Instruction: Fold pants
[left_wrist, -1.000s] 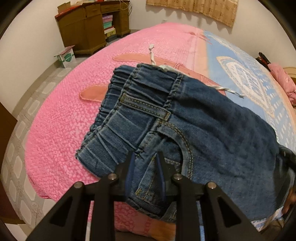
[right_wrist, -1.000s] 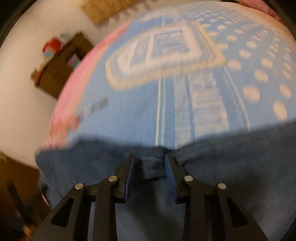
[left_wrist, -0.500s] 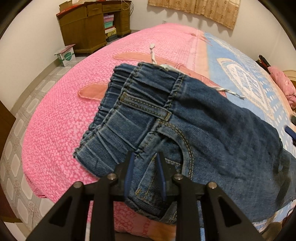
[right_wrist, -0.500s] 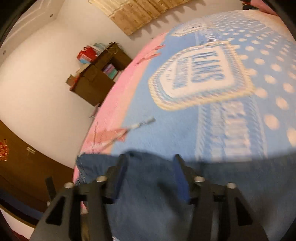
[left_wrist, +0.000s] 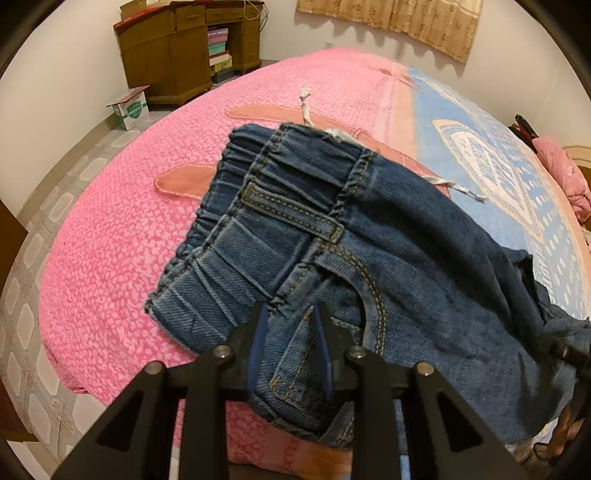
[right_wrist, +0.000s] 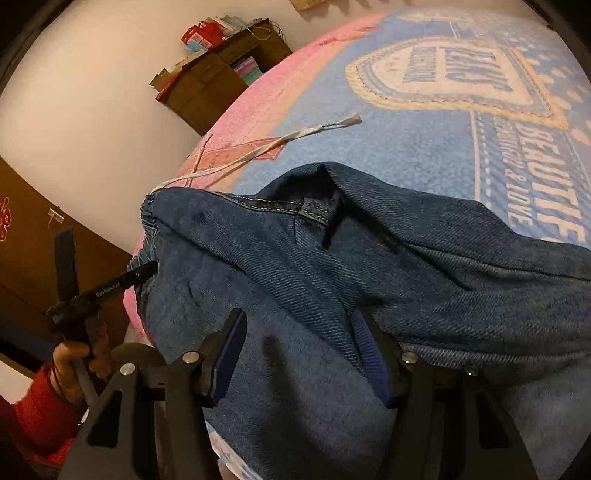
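Note:
Dark blue denim pants (left_wrist: 388, 258) lie folded on the bed, waistband toward the pink side, white drawstring (left_wrist: 306, 107) trailing out. My left gripper (left_wrist: 290, 332) is shut on the near edge of the pants by the pocket seam. In the right wrist view the pants (right_wrist: 369, 258) fill the lower frame. My right gripper (right_wrist: 299, 343) is open, its fingers spread over the denim, holding nothing. The left gripper and the hand holding it show at the left of that view (right_wrist: 99, 291).
The bed cover is pink (left_wrist: 147, 221) on the left and blue with a crest print (right_wrist: 443, 74) on the right. A wooden desk (left_wrist: 184, 48) and a small box (left_wrist: 131, 107) stand on the tiled floor beyond the bed. A pink garment (left_wrist: 565, 177) lies at the far right.
My right gripper has let go of the denim and opened wide, swinging to look along the pants. The pants have settled flatter on the bed. My left gripper has stayed shut on the pants.

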